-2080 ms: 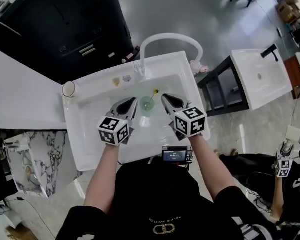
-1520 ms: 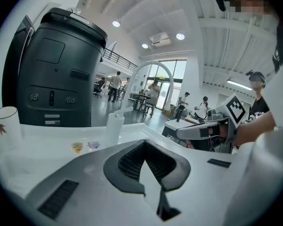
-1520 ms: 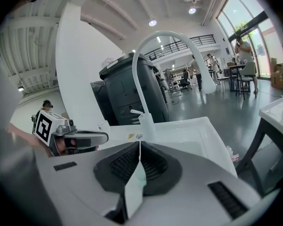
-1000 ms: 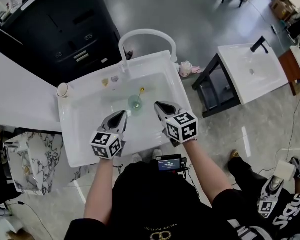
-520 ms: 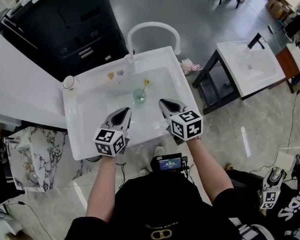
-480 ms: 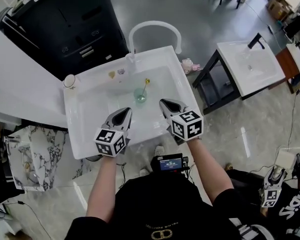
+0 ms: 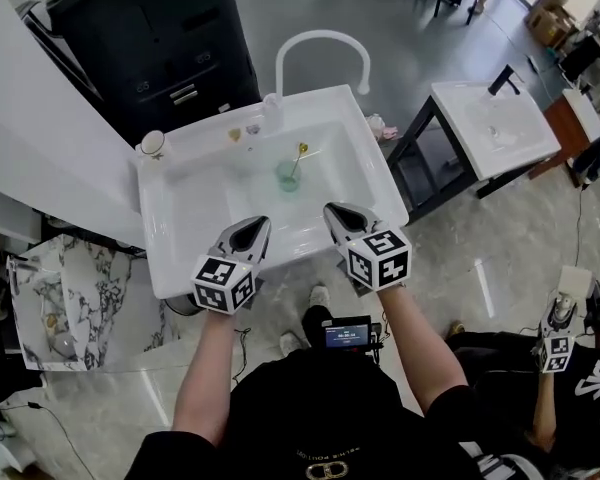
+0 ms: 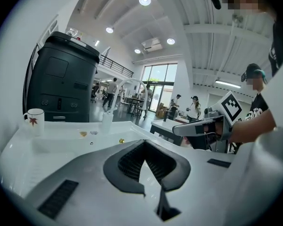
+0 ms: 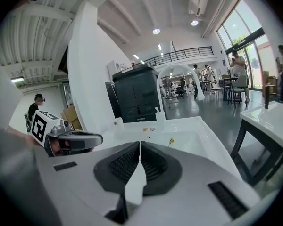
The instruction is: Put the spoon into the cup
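We see the spoon [image 7: 299, 156] leaning inside the green cup [image 7: 287, 177], which stands in the white sink [image 7: 195, 213] in front of the faucet [image 7: 320, 36]. Our left gripper [image 7: 258, 226] and right gripper [image 7: 333, 210] hover over the sink's near edge, well apart from the cup, fingers closed together on nothing

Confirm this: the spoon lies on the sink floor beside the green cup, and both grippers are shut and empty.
Wrong on the spoon: it stands inside the green cup, as the head view shows. The left gripper and right gripper are indeed shut and empty.
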Tool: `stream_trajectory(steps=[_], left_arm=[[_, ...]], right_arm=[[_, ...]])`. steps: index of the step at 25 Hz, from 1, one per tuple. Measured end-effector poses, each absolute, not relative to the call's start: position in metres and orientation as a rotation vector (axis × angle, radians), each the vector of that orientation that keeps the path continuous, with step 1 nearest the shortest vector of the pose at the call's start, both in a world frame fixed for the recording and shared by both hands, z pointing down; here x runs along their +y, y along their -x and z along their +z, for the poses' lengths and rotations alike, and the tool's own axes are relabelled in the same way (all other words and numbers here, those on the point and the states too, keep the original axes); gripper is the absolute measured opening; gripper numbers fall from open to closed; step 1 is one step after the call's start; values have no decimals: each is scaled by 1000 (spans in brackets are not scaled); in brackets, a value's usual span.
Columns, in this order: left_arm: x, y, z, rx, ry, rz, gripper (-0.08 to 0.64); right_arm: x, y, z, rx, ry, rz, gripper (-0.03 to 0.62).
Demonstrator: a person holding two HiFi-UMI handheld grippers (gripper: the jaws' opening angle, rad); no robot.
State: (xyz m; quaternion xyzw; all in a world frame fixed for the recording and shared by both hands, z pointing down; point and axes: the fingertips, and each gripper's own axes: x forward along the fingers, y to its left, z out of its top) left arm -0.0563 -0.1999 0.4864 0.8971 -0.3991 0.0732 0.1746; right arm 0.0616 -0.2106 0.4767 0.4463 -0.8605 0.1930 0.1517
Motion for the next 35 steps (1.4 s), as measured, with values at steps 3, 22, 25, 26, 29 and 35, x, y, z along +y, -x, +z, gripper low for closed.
stream_trajectory(steps=[3,22,25,26,29,35], left_arm=[[-184,56,486,-1110,-2556,205,9],[-130,58,484,-1080,-2602,206,8],[-128,56,484,-1085,-2604,219,8],[-127,55,484,-1084,-2606,220,8],[-125,54,482,-1080,-2612,223,8],[-122,52,479,-1068,-2620,225,8]], right_arm=[[-194,-59,475,-2463,-1295,541,69],[-123,-59,469,-2442,-1384,508,67],[-119,-61,468,-2436,-1390,506,67],[-118,-62,468,-2435,-1393,505,67],[-115,-64,466,-2434,-1399,504,67],[-113,-68,462,-2432,-1419,502,67]])
